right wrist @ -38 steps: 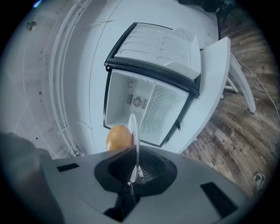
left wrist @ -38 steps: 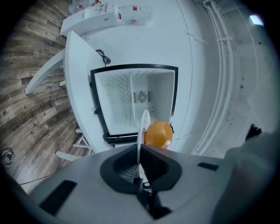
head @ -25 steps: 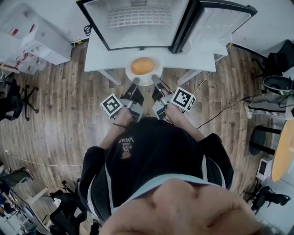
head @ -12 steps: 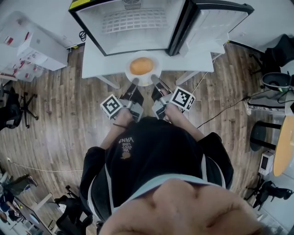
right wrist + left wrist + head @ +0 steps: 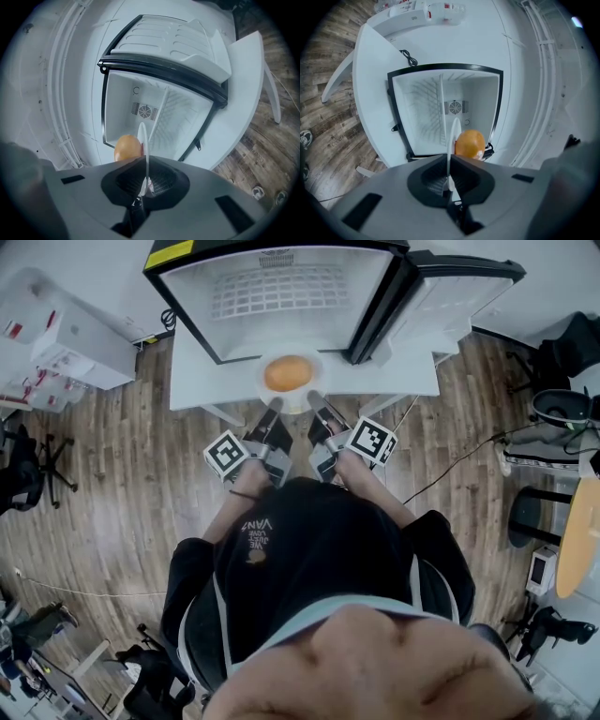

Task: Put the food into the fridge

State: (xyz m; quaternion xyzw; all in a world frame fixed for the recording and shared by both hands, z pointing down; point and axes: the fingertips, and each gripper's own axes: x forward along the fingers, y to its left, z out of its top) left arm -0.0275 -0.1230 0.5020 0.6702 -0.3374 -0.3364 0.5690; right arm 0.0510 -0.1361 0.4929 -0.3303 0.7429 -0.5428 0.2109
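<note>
White round plate [image 5: 292,407], orange round food [image 5: 288,373] on it: left claw [image 5: 275,406] and right claw [image 5: 313,398] clamped on its rim; open white fridge [image 5: 281,296] at 12 o'clock.

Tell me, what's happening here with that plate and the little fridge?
A person holds a white plate with a round orange piece of food on it. The left gripper and the right gripper each have their jaws clamped on the plate's near rim. The plate is in front of the open fridge, which stands on a white table, and is not yet inside.
</note>
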